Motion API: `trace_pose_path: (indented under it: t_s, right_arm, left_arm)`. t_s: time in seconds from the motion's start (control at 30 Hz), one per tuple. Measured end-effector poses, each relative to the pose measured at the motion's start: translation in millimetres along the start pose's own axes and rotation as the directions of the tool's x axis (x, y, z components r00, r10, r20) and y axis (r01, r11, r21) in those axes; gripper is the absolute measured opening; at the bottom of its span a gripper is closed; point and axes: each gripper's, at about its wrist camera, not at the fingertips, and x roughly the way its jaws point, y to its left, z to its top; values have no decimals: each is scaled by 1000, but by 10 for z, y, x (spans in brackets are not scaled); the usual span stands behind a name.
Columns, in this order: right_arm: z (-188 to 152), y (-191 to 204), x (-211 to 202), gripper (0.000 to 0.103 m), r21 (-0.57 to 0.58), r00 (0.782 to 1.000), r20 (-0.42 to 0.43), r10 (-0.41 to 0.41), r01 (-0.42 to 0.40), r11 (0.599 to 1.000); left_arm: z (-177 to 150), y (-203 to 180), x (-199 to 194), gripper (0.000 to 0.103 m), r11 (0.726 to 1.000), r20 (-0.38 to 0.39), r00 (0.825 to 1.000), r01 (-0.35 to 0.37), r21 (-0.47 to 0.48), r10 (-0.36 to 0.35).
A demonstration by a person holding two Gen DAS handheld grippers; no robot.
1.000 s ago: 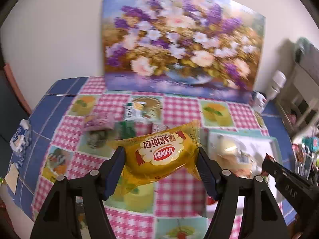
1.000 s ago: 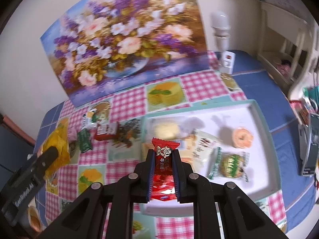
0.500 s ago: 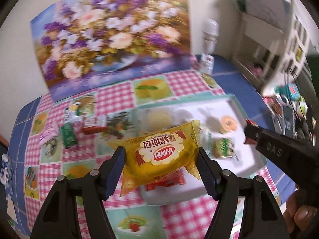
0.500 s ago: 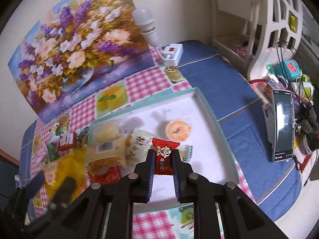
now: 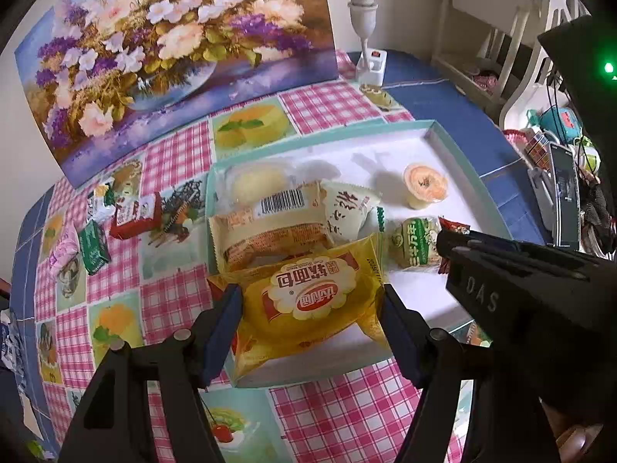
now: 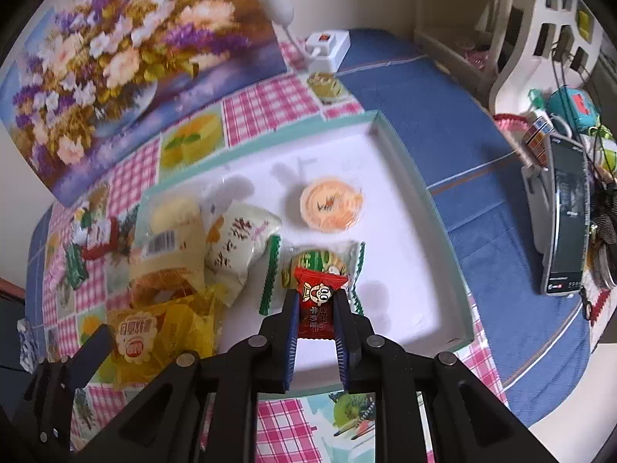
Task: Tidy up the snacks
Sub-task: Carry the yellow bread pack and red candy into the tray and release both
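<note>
My left gripper [image 5: 310, 301] is shut on a yellow bread packet [image 5: 308, 301] and hangs over the near left part of the white tray [image 5: 455, 150]. My right gripper [image 6: 315, 308] is shut on a small red candy wrapper [image 6: 316, 303] above the tray's [image 6: 408, 177] near middle. In the tray lie an orange jelly cup [image 6: 331, 208], a green-edged biscuit pack [image 6: 320, 260], a pale cream packet [image 6: 239, 247] and a barcode bread pack [image 5: 270, 223]. From the right wrist view the yellow packet [image 6: 150, 341] shows at lower left; the right gripper [image 5: 447, 247] reaches in at right of the left view.
Loose snacks lie left of the tray on the checked tablecloth [image 5: 173, 162]: a red pack [image 5: 135, 218], a green pack [image 5: 93, 247] and a pink one [image 5: 61, 247]. A flower painting [image 5: 173, 50] leans on the wall. A phone [image 6: 567, 223] and clutter sit at right.
Both grippers have swung right and sunk over the tray, each keeping its packet. The left one rolled; the tray now fills both views.
</note>
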Motion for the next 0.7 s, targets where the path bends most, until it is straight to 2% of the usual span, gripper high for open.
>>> trace_pose_path:
  t_s: [0.17, 0.43, 0.5, 0.7]
  right_arm:
    - [-20, 15, 60, 19, -11, 1000, -23, -7, 7, 1000]
    - [-2, 40, 81, 20, -19, 999, -35, -17, 16, 1000]
    - [-3, 44, 90, 20, -20, 999, -38, -22, 22, 1000]
    - [9, 32, 104, 20, -10, 999, -42, -29, 28, 1000]
  left_arm:
    - [-14, 23, 99, 72, 1000, -31, 1000, -4, -17, 4]
    - [-5, 41, 96, 74, 1000, -31, 1000, -3, -20, 3]
    - [-1, 40, 91, 83, 1000, -29, 1000, -5, -17, 4]
    - [4, 44, 54, 84, 1000, -16, 1000, -7, -15, 6]
